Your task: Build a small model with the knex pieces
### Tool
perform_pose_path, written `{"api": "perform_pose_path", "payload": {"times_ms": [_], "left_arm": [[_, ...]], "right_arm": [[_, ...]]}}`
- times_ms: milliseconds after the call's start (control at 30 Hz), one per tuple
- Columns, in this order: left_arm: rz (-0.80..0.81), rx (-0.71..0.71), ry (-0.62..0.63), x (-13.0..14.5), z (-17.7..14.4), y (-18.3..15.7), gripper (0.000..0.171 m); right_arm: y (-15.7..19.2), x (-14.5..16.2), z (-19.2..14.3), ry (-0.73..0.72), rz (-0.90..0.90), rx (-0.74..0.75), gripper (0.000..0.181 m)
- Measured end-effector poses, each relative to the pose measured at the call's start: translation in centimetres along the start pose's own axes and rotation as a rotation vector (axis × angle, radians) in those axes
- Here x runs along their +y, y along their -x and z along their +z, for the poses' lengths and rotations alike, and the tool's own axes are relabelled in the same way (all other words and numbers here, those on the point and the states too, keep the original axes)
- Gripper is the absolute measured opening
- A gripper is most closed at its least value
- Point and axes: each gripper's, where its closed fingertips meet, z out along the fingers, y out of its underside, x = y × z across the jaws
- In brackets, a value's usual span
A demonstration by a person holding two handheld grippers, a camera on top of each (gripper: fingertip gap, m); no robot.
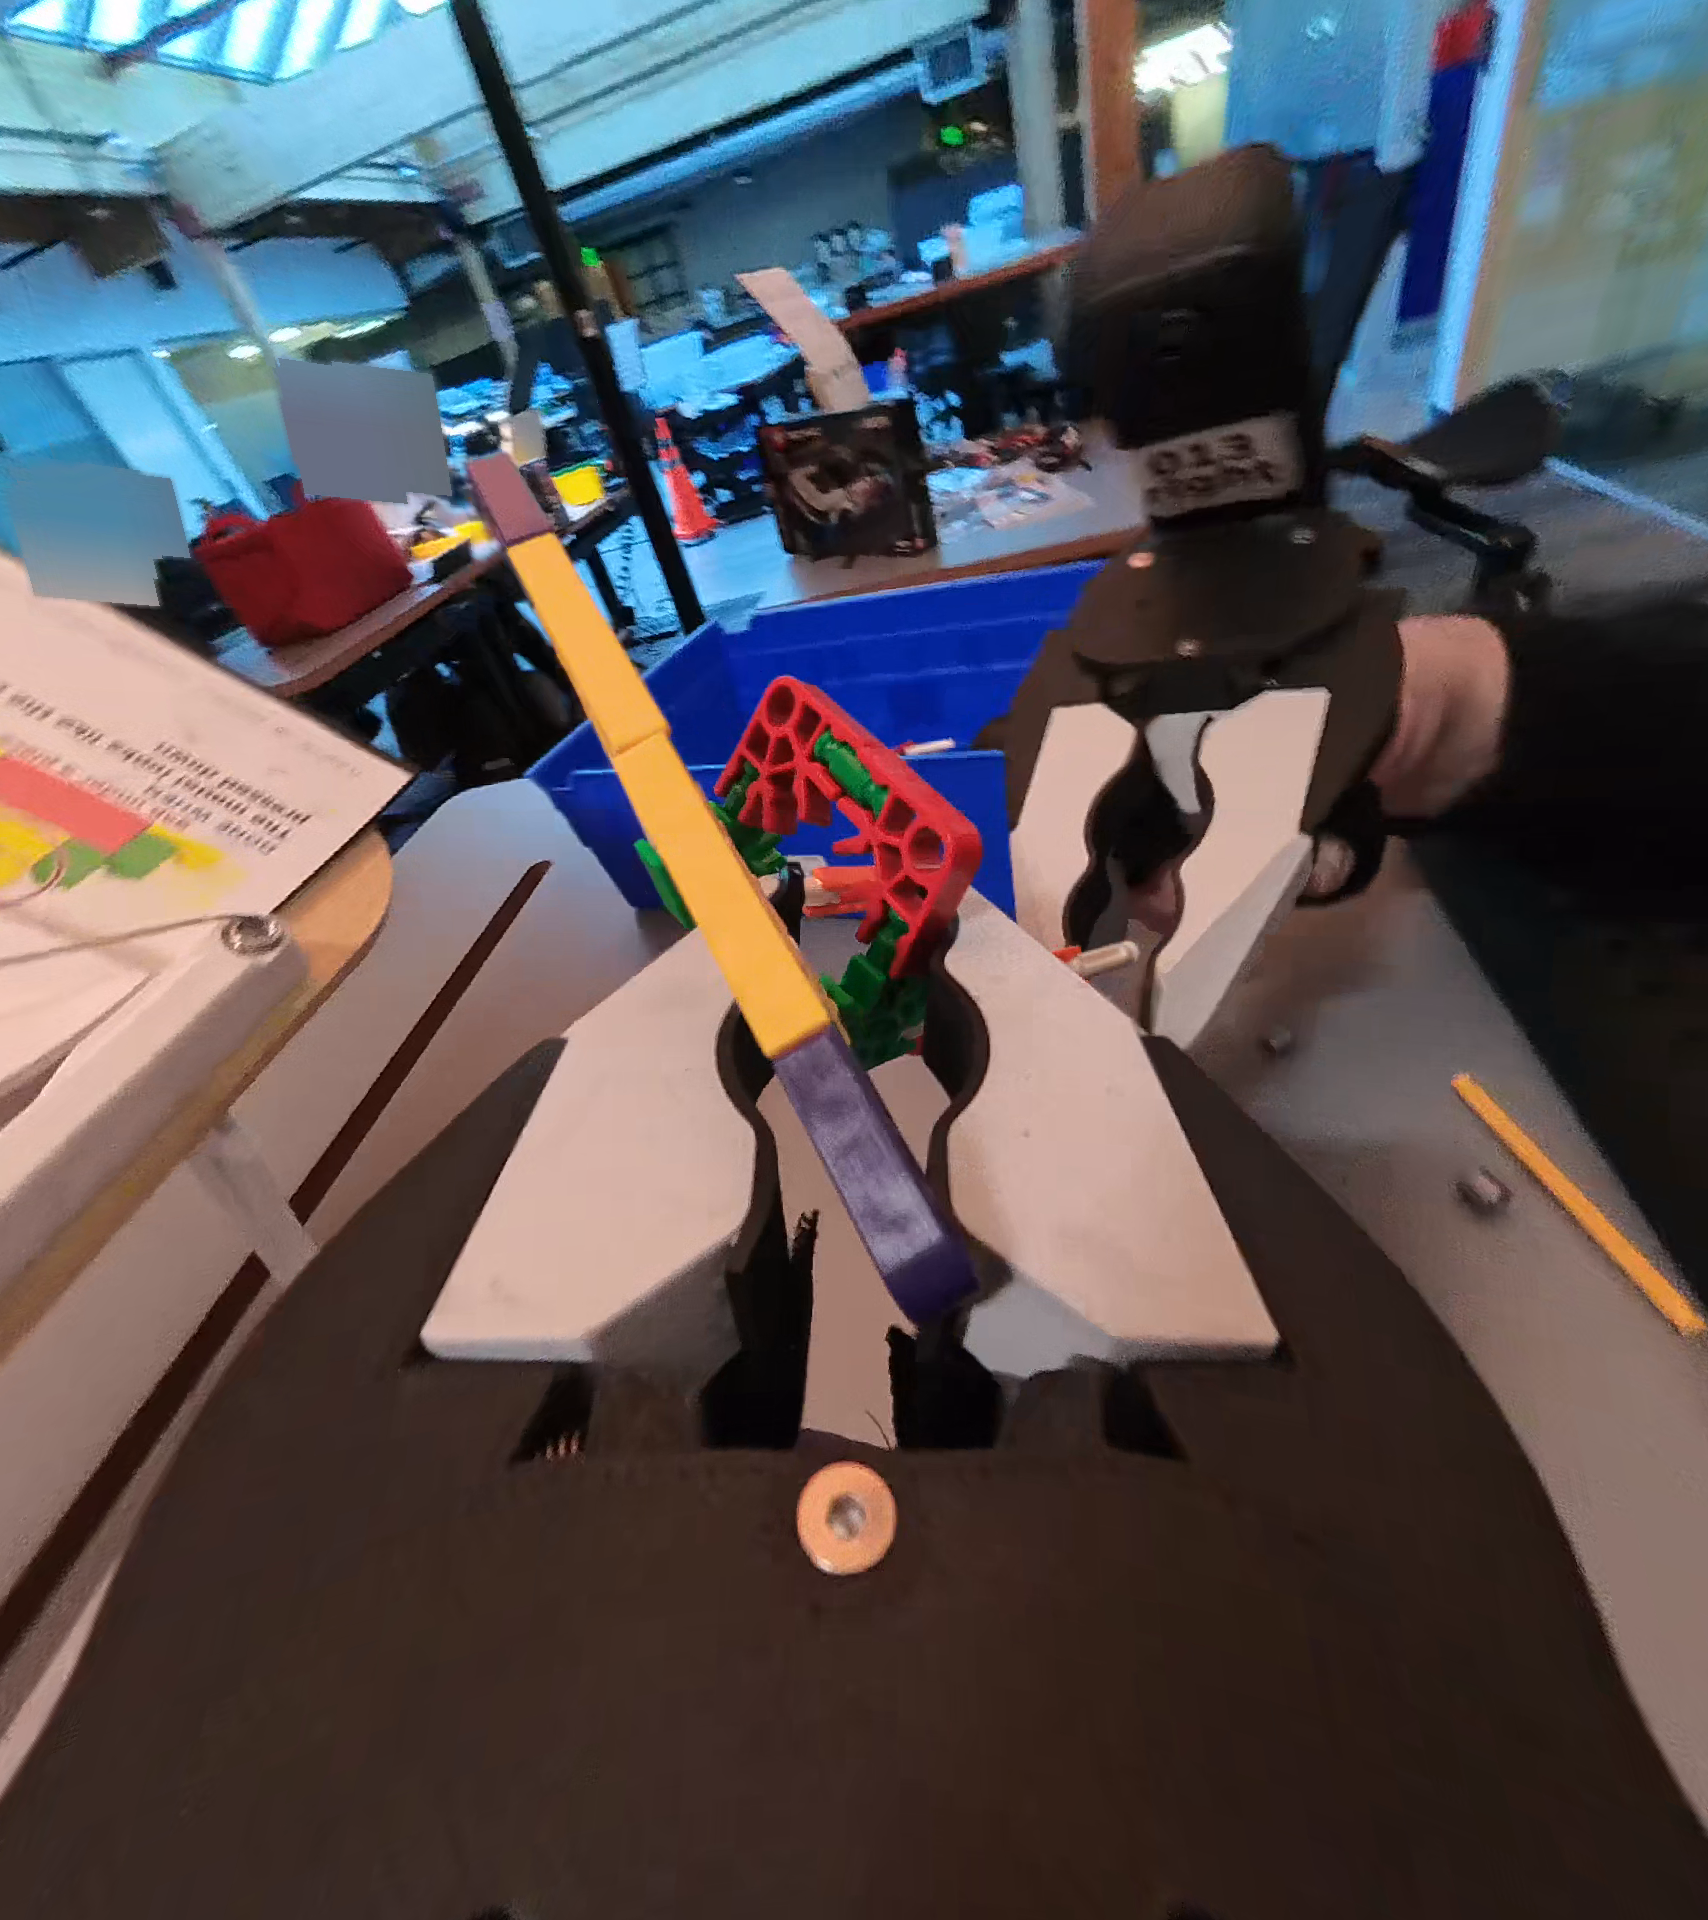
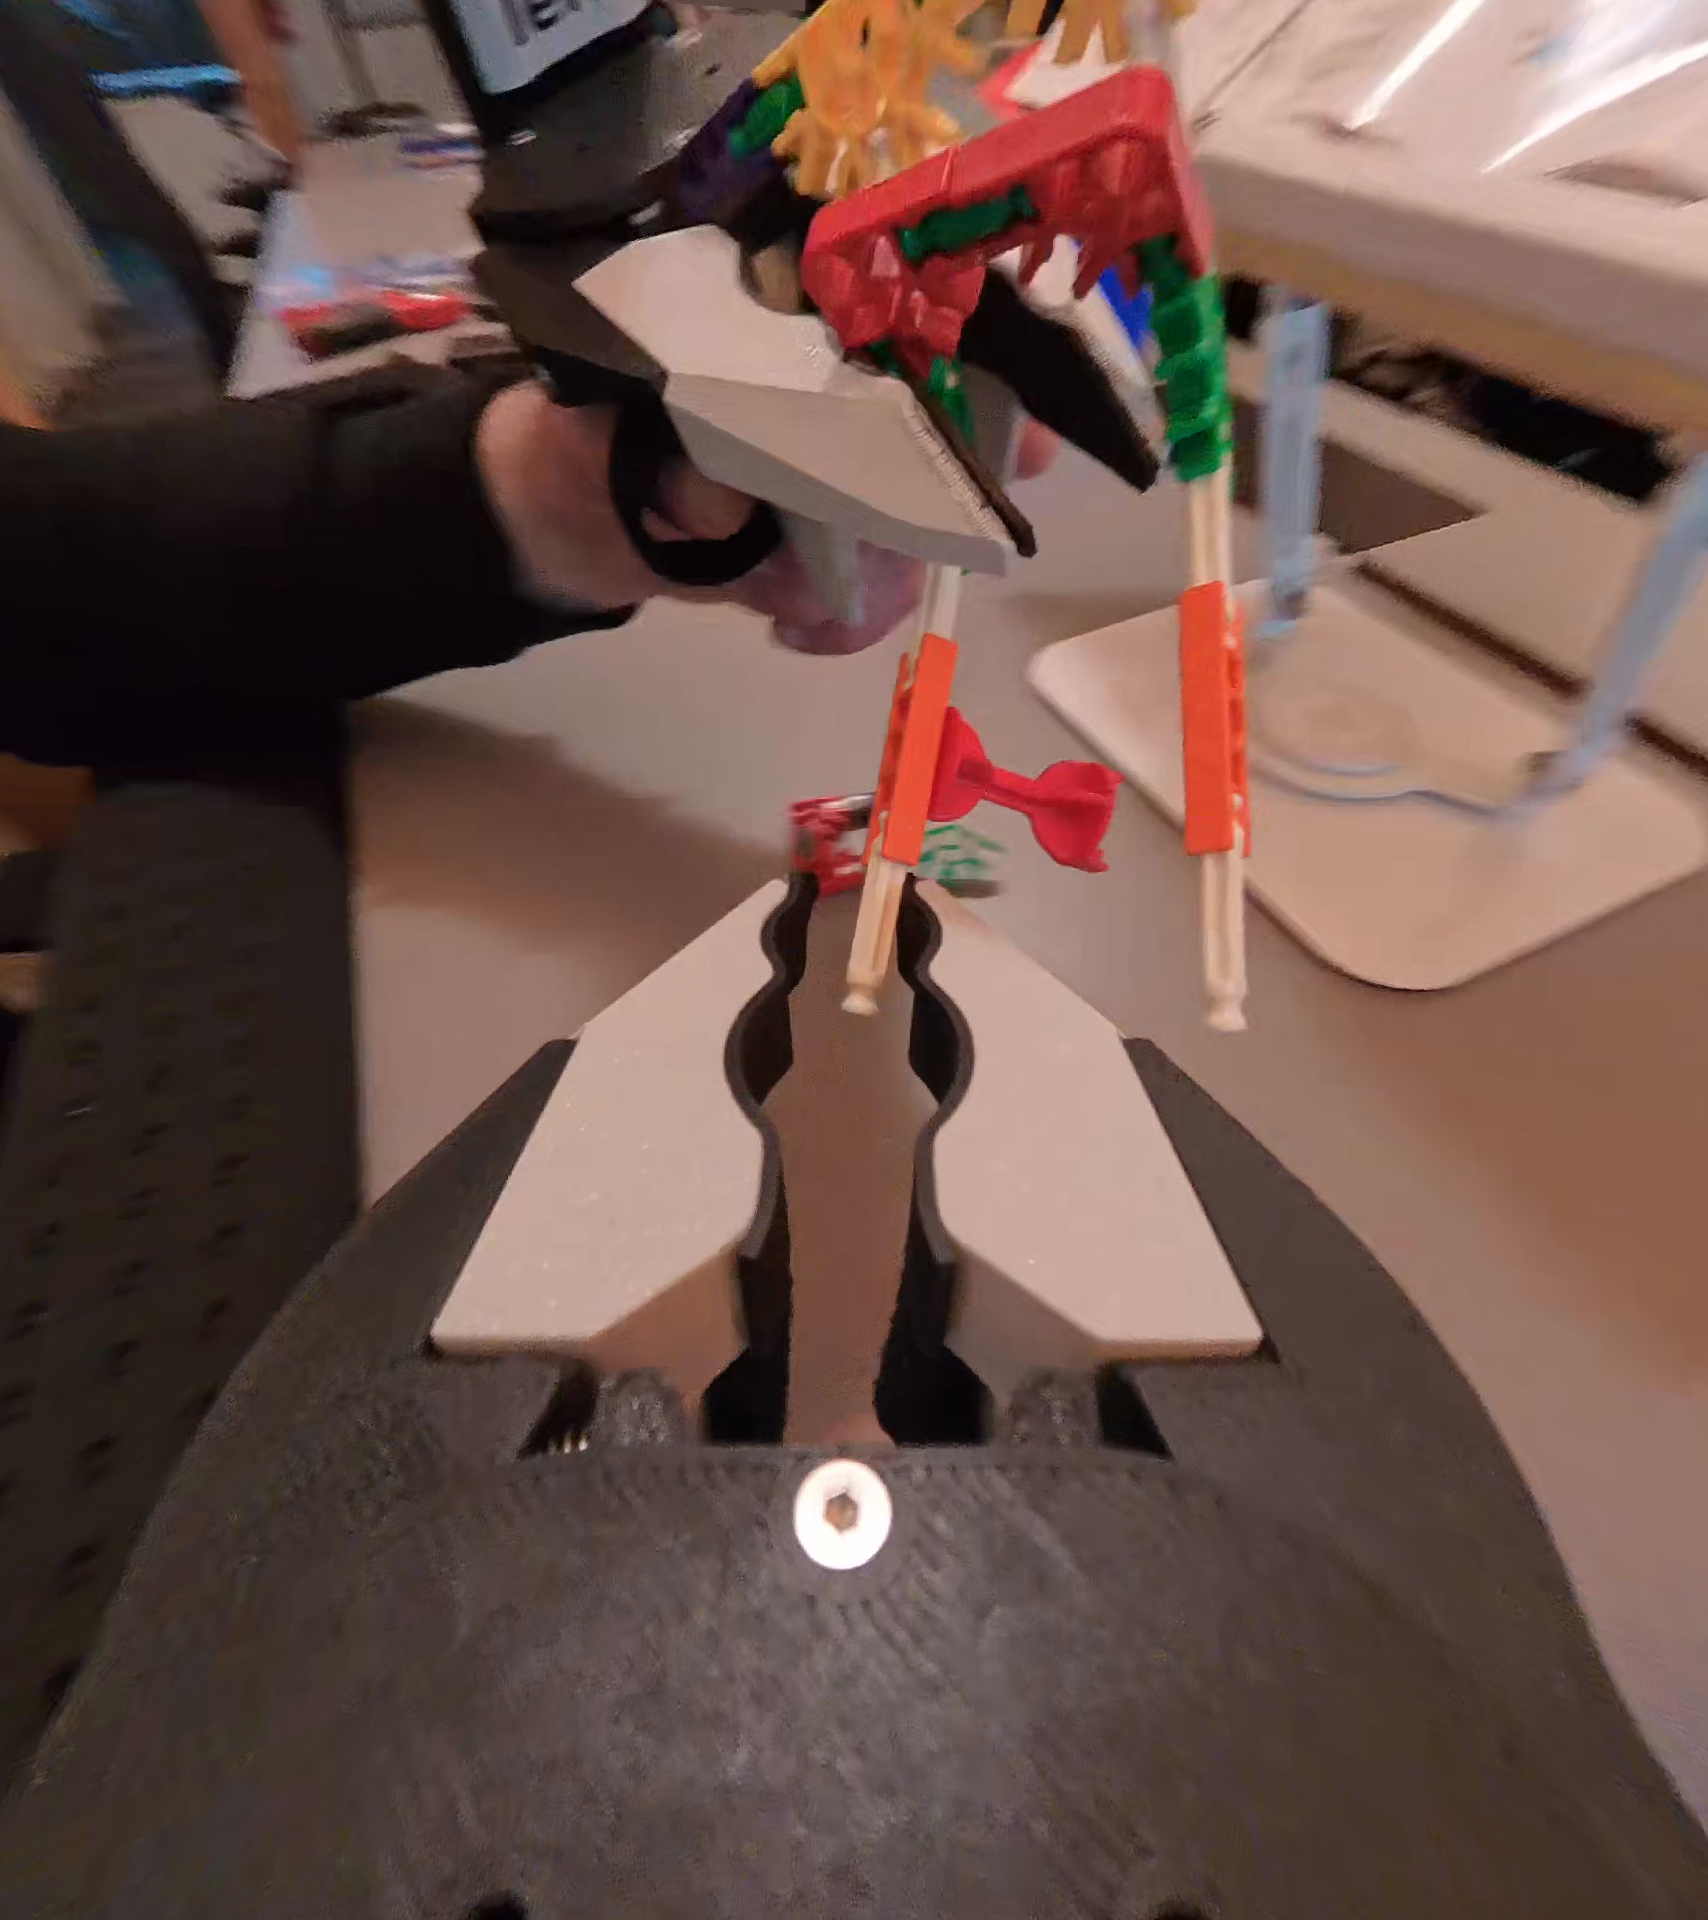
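Left hand-held gripper: grey fingers clamped on a toy construction model, the purple end of its bar lying between them.
Toy construction model: a long bar of yellow segments with purple ends runs up toward 11 o'clock in the left wrist view; a red angled frame with green connectors sits at 1 o'clock of the grip. In the right wrist view two cream rods with orange sleeves hang down from the frame, and a red bow-shaped piece juts from the left rod.
Right hand-held gripper: fingers apart with a clear gap, nothing gripped; the left cream rod's tip shows just over the gap, contact not clear. A hand in a dark sleeve holds it.
Blue bin: behind the model, at 12 o'clock.
Worktop: grey; a thin yellow rod lies at 3 o'clock.
Instruction sheet: on a tilted stand at 9 o'clock, with coloured pictures.
White stand base: at 2 o'clock in the right wrist view, on the worktop.
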Motion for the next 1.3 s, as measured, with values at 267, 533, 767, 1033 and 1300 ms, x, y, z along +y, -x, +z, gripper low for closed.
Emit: {"api": "perform_pose_path", "payload": {"times_ms": [267, 533, 767, 1033, 1300], "left_arm": [[0.328, -0.045, 0.091, -0.2, -0.2, -1.5, 0.019], [0.54, -0.314, 0.111, 0.3, 1.3, -0.9, 0.018], [0.596, -0.527, 0.082, 0.2, 2.4, -1.1, 0.017], [-0.074, -0.395, -0.071, -0.2, -1.0, 4.5, 0.017], [-0.135, -0.097, -0.031, 1.8, -0.8, 2.8, 0.017]], "right_arm": [[-1.6, 0.8, 1.0, 0.06, 0.025, 0.118, 0.001], [-5.1, 1.6, 0.8, 0.06, 0.175, 0.301, 0.0], [-6.3, 0.6, 0.3, -0.103, 0.416, 0.305, 0.0], [-4.3, 4.9, 0.7, 0.301, 0.093, 0.347, 0.0], [-2.4, 7.6, 1.3, 0.444, 0.01, 0.238, 0.059]]}}
